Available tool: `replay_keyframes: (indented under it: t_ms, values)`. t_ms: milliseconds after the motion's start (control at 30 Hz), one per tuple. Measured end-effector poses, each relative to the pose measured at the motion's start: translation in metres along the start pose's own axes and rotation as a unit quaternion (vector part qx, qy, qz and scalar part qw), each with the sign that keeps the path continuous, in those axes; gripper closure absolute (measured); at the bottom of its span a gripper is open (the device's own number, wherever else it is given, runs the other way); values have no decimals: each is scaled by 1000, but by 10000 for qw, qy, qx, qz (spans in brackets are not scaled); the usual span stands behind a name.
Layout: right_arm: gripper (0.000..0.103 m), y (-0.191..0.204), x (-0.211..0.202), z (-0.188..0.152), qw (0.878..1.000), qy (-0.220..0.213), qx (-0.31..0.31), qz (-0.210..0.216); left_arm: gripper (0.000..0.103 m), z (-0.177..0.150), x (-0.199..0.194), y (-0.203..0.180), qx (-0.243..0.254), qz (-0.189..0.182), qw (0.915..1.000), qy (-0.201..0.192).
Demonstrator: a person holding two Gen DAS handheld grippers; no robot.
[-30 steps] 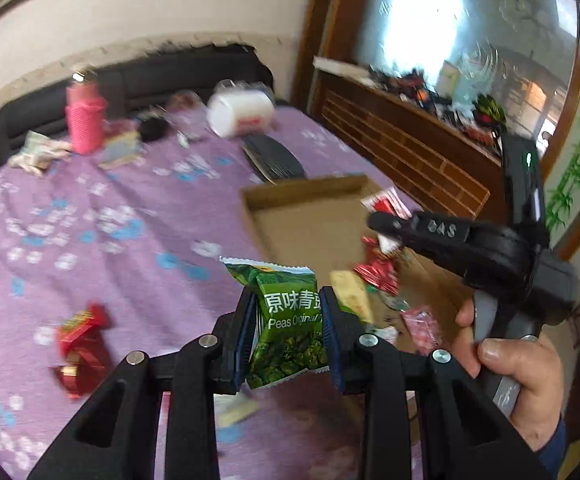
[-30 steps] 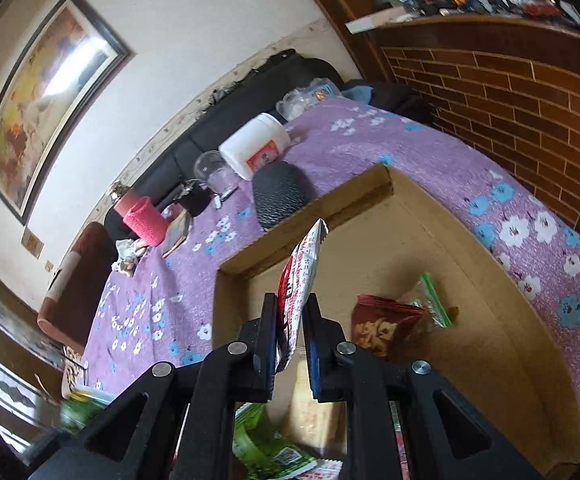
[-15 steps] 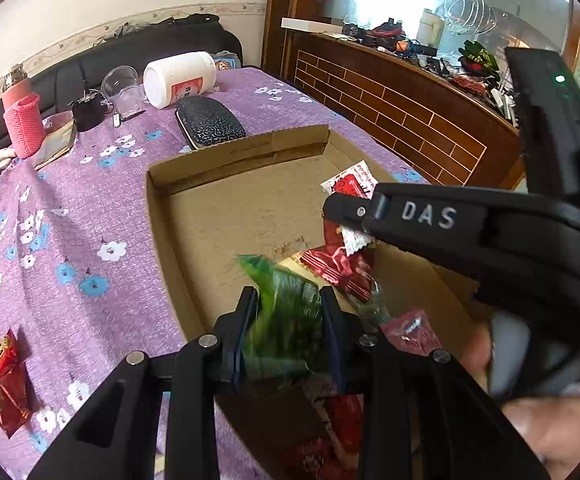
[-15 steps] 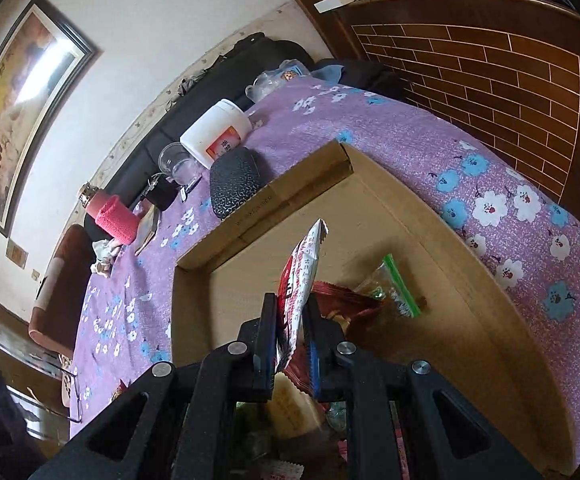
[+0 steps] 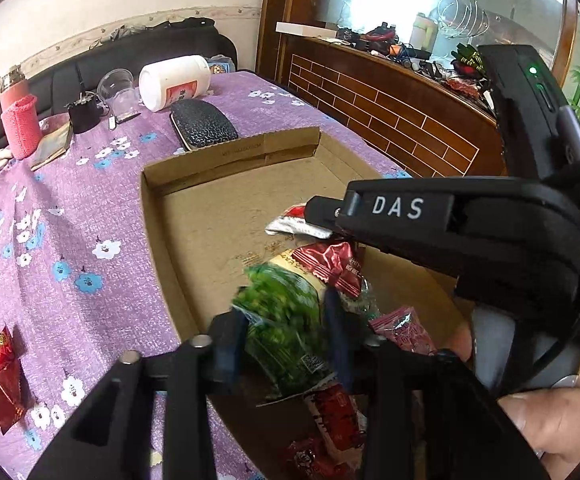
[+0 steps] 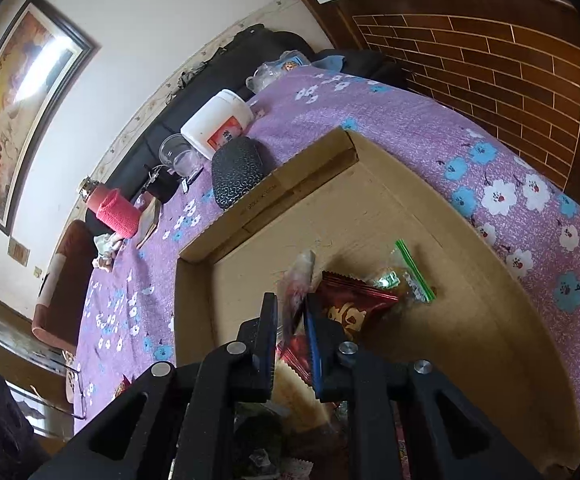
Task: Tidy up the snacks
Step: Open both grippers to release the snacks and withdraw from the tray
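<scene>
Snack packets lie partly on the desk (image 5: 90, 208), which is covered by a purple floral cloth, and partly in a shallow brown cardboard box (image 5: 226, 160) at its middle. At the left, a red foil snack packet (image 5: 4, 380) lies on the cloth, well apart from the box. Further right, the left hand-held gripper (image 5: 286, 332) points down over the near part of the box; its jaws are opening, and a blurred green pea snack packet (image 5: 286, 320) sits between them, above other red packets inside the box. To the right, the right hand-held gripper (image 6: 292, 320) is nearly closed on a thin red-and-white snack packet (image 6: 298, 280), held edge-up over the box floor. Just beside it lie a dark red foil packet (image 6: 350, 300) and a clear bag with a green zip strip (image 6: 410, 272). A hand (image 5: 558, 420) grips the right gripper's handle at the right edge of the left wrist view.
</scene>
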State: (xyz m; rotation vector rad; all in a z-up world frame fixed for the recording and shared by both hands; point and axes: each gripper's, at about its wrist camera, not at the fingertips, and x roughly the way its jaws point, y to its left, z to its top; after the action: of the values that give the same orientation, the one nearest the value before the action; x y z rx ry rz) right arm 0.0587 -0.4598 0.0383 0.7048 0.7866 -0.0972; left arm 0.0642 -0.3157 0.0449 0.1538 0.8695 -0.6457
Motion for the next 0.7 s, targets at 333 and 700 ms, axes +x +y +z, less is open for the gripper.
replay_keyframes:
  t_ms: [333, 700]
  values:
    - [70, 7, -24, 1, 9986, -509, -122, -34, 46, -3, -30, 8, -2, 27, 9997, -249]
    - [70, 49, -31, -15, 9930, -645, -907, 388, 45, -32, -90, 61, -33, 587, 9976, -364]
